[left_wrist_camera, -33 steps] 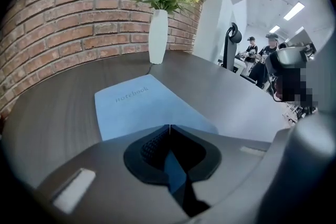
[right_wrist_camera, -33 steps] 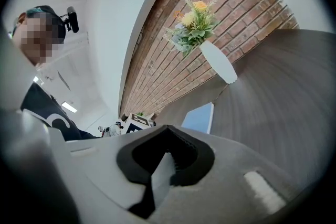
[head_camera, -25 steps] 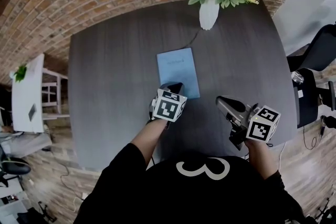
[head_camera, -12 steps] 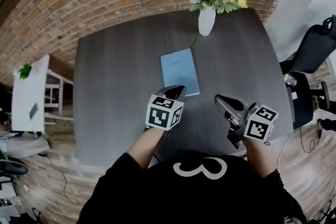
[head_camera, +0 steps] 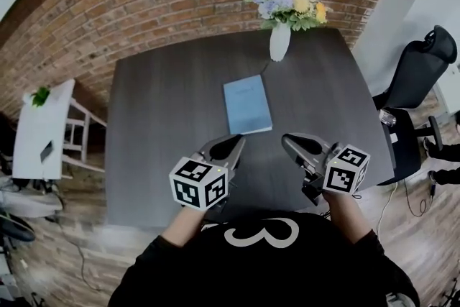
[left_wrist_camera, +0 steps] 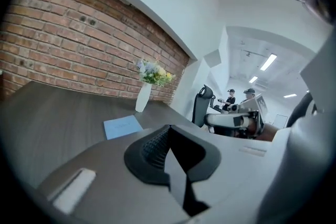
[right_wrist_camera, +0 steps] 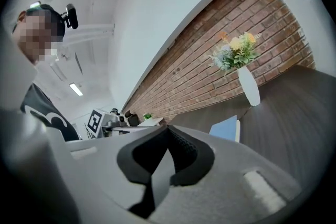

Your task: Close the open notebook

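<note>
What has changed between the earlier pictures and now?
The left gripper has drawn back from the near corner of the blue notebook toward the person and is now apart from it, jaws together, empty. The right gripper kept its place, also shut. The notebook still lies closed in the same spot on the table.

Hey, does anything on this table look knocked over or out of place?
Nothing stands out. The notebook lies closed and flat on the table, the vase stands upright, the left gripper and right gripper are shut and empty.

left gripper (head_camera: 231, 144) and right gripper (head_camera: 290, 141) side by side, jaws together, empty.
</note>
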A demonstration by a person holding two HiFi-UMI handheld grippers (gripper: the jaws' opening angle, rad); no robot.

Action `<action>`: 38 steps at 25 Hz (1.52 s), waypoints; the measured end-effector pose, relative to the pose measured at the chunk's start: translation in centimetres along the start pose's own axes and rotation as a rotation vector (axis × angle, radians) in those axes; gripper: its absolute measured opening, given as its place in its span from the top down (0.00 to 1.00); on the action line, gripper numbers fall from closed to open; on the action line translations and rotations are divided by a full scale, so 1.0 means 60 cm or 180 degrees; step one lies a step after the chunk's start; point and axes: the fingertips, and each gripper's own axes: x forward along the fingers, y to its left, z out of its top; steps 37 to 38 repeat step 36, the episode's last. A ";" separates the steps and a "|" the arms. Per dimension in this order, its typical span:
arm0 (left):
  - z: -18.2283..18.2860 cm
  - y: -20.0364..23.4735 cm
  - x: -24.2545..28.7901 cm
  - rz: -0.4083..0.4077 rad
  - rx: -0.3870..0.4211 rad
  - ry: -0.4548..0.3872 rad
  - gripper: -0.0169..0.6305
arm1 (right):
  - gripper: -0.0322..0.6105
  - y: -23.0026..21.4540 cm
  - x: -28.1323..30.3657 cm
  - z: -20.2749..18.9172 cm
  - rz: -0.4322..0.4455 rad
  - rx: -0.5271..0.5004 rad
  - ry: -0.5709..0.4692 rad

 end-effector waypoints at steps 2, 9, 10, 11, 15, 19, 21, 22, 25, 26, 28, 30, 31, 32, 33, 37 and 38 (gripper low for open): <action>-0.002 -0.007 -0.023 -0.0024 0.0033 -0.0059 0.95 | 0.95 0.012 0.001 -0.004 -0.0021 -0.0079 0.0007; 0.008 -0.027 -0.075 -0.0130 0.0061 -0.0269 0.95 | 0.95 0.054 0.004 -0.019 -0.0007 -0.0249 -0.0004; 0.008 -0.030 -0.079 -0.0140 0.0079 -0.0283 0.95 | 0.95 0.060 0.005 -0.023 0.0032 -0.0247 -0.0006; 0.008 -0.032 -0.082 -0.0146 0.0098 -0.0290 0.95 | 0.95 0.066 0.005 -0.027 0.0054 -0.0253 0.0002; 0.001 -0.038 -0.086 -0.0180 0.0127 -0.0277 0.95 | 0.95 0.074 0.006 -0.035 0.0025 -0.0308 0.0041; -0.007 -0.042 -0.088 -0.0220 0.0115 -0.0250 0.95 | 0.95 0.077 0.003 -0.042 0.0011 -0.0260 0.0046; -0.009 -0.044 -0.088 -0.0234 0.0118 -0.0246 0.95 | 0.95 0.078 0.002 -0.045 0.0006 -0.0245 0.0053; -0.010 -0.046 -0.088 -0.0242 0.0123 -0.0243 0.95 | 0.95 0.078 0.002 -0.046 0.0003 -0.0242 0.0058; -0.014 -0.049 -0.088 -0.0256 0.0136 -0.0231 0.95 | 0.95 0.081 0.002 -0.047 0.0004 -0.0251 0.0063; -0.014 -0.050 -0.089 -0.0259 0.0135 -0.0229 0.95 | 0.95 0.082 0.002 -0.047 -0.0001 -0.0258 0.0066; -0.015 -0.052 -0.090 -0.0263 0.0136 -0.0230 0.95 | 0.95 0.083 0.001 -0.046 0.0000 -0.0269 0.0059; -0.016 -0.053 -0.089 -0.0262 0.0145 -0.0226 0.95 | 0.95 0.083 0.001 -0.046 0.0006 -0.0274 0.0058; -0.017 -0.053 -0.089 -0.0262 0.0145 -0.0221 0.95 | 0.95 0.083 0.001 -0.047 0.0009 -0.0270 0.0061; -0.018 -0.053 -0.088 -0.0261 0.0139 -0.0213 0.95 | 0.95 0.083 0.001 -0.048 0.0012 -0.0262 0.0066; -0.020 -0.054 -0.088 -0.0262 0.0129 -0.0203 0.95 | 0.95 0.083 0.000 -0.048 0.0014 -0.0253 0.0075; -0.026 -0.057 -0.087 -0.0262 0.0096 -0.0172 0.95 | 0.95 0.085 -0.001 -0.051 0.0012 -0.0231 0.0117; -0.026 -0.057 -0.087 -0.0262 0.0096 -0.0172 0.95 | 0.95 0.085 -0.001 -0.051 0.0012 -0.0231 0.0117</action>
